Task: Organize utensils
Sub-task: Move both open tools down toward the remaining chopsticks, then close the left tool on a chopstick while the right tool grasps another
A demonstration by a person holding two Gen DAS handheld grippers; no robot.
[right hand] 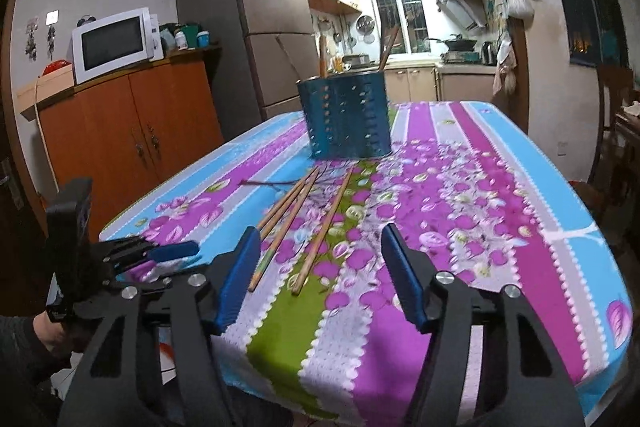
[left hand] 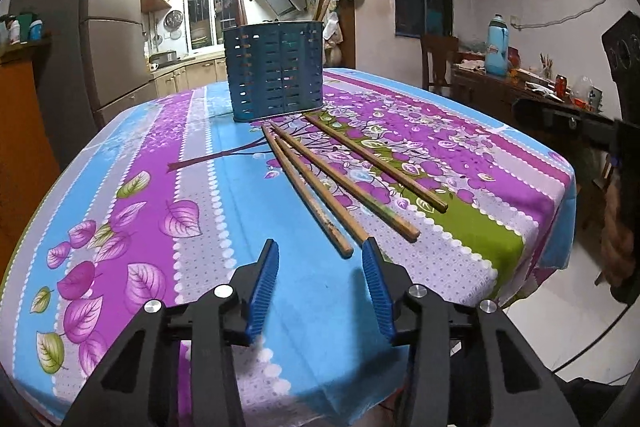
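Three wooden chopsticks (left hand: 340, 179) lie fanned on the flowered tablecloth, their far tips near a blue perforated utensil holder (left hand: 276, 77). The holder has a few sticks standing in it. My left gripper (left hand: 320, 251) is open and empty, just short of the chopsticks' near ends. In the right wrist view the chopsticks (right hand: 304, 219) lie between me and the holder (right hand: 346, 117). My right gripper (right hand: 320, 239) is open and empty above their near ends. The left gripper also shows in the right wrist view (right hand: 160, 255) at the left table edge.
The table (right hand: 520, 211) has a purple, blue and green cloth. An orange cabinet (right hand: 132, 139) with a microwave (right hand: 112, 45) and a fridge (right hand: 256, 39) stand to the left. A cluttered side table (left hand: 532, 83) and a chair (left hand: 438, 61) stand to the right.
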